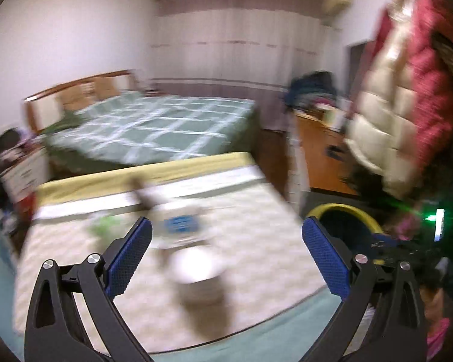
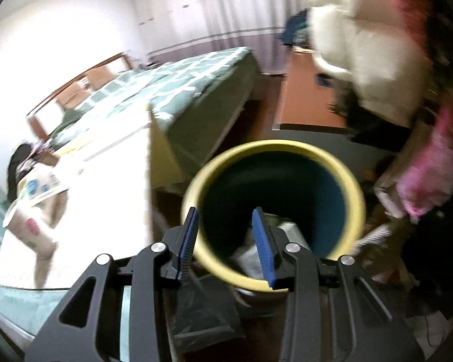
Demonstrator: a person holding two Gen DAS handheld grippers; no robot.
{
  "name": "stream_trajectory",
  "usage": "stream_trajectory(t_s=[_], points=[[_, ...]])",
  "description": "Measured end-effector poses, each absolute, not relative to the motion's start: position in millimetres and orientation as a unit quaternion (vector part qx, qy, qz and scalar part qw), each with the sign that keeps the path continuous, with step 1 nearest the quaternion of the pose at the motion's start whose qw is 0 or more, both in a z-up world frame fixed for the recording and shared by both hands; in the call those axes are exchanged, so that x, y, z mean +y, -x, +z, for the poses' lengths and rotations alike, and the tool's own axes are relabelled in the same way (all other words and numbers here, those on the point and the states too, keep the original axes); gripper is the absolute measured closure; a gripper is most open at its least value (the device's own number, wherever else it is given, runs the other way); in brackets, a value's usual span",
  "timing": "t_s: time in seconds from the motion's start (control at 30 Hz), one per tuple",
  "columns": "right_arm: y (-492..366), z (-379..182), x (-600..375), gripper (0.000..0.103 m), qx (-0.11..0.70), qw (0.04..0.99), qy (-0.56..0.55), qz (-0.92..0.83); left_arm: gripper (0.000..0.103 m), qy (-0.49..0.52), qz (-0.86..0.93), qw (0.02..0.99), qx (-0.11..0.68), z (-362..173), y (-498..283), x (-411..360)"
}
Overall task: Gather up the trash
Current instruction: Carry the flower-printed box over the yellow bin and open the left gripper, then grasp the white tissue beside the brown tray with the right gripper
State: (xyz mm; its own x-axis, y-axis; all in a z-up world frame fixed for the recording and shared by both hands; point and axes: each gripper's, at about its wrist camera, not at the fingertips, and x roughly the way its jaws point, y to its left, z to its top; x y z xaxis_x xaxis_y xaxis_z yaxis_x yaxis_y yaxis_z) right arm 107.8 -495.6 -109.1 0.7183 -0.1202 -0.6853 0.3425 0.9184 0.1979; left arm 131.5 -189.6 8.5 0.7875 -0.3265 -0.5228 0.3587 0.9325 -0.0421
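The left wrist view is blurred. My left gripper (image 1: 227, 226) stands wide open over a cream patterned surface (image 1: 256, 211), with nothing held. Ahead of its fingers lie a beige paper cup (image 1: 196, 267) and a white wrapper with a blue label (image 1: 181, 225). A yellow-rimmed trash bin (image 1: 347, 208) stands to the right. In the right wrist view my right gripper (image 2: 225, 211) hangs partly open above the near rim of that bin (image 2: 287, 147), nothing between its pads. Crumpled trash (image 2: 290, 230) lies inside. The cup (image 2: 36, 235) and the wrapper (image 2: 36, 188) lie far left.
A bed with a green checked cover (image 1: 154, 126) stands behind. An orange wooden cabinet (image 1: 320, 154) and hanging cream and pink padded clothes (image 1: 407, 90) are at the right. A black plastic bag (image 2: 202, 310) lies beside the bin. Clutter sits on a side table (image 1: 12, 163) at the left.
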Motion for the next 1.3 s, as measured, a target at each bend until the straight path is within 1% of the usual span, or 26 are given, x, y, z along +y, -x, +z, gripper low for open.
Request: stream_trajectory(t_s=[0.2, 0.37, 0.6, 0.8, 1.07, 1.3], points=[[-150, -95, -427, 0.067, 0.362, 0.923, -0.126, -0.039, 0.005, -0.008, -0.073, 0.958, 0.276, -1, -131, -91], [-192, -76, -376, 0.067, 0.364, 0.926, -0.101, 0.023, 0.005, 0.01, -0.047, 0.958, 0.282, -11, -139, -51], [-253, -44, -315, 0.067, 0.364, 0.923, -0.066, 0.103, 0.005, 0.003, -0.032, 0.957, 0.289, -24, -153, -47], [-302, -40, -275, 0.067, 0.388, 0.91, -0.029, 0.145, 0.005, 0.001, 0.003, 0.955, 0.298, -32, -183, -34], [-347, -52, -233, 0.067, 0.424, 0.887, 0.031, 0.179, 0.005, 0.009, 0.024, 0.949, 0.313, -40, -229, -22], [-370, -69, -221, 0.067, 0.45, 0.871, 0.067, 0.184, 0.005, 0.008, 0.019, 0.945, 0.326, -53, -253, -23]])
